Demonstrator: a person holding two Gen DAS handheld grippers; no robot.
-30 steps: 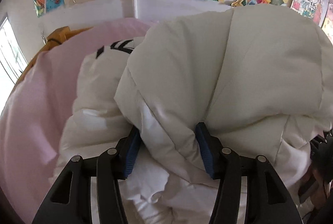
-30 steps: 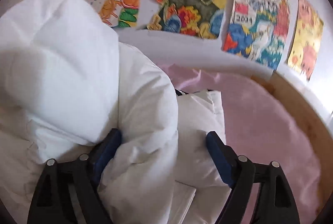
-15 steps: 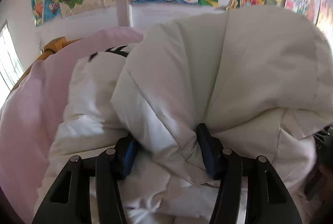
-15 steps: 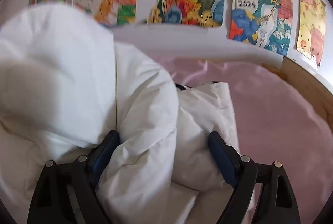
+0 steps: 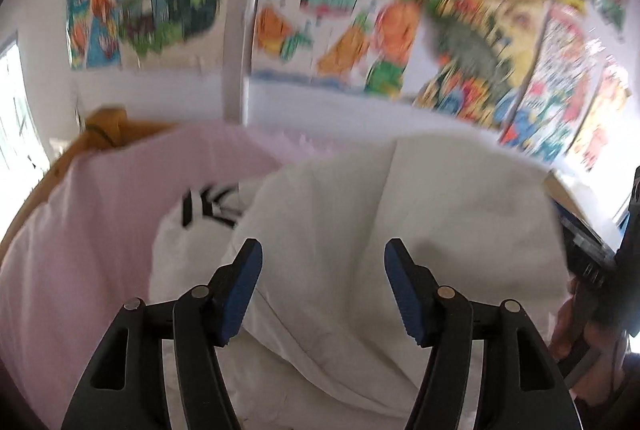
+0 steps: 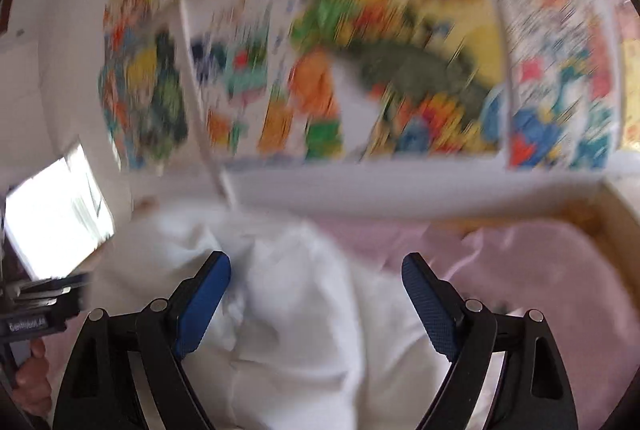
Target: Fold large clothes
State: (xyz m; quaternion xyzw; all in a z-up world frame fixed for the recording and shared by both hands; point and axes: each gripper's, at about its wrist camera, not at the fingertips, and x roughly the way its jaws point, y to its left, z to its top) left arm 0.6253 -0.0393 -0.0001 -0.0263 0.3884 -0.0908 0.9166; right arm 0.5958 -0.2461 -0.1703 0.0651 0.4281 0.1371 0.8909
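A big white padded jacket (image 5: 400, 214) lies bunched on a pink sheet (image 5: 88, 230), with black lettering (image 5: 208, 208) showing at its left. My left gripper (image 5: 323, 262) is open just above and in front of the jacket, its blue pads clear of the cloth. In the right wrist view the same jacket (image 6: 296, 310) lies below my right gripper (image 6: 316, 284), which is open with nothing between its pads. Both views are blurred by motion.
The pink sheet (image 6: 540, 270) covers a bed with a wooden rim (image 6: 612, 206). Colourful posters (image 5: 360, 10) hang on the white wall behind. A window (image 6: 56, 214) is at the left. The other handheld gripper and a hand (image 5: 592, 294) show at the right edge.
Both grippers have let go of the jacket fold and pulled back and up. The raised fold has dropped flatter onto the bed.
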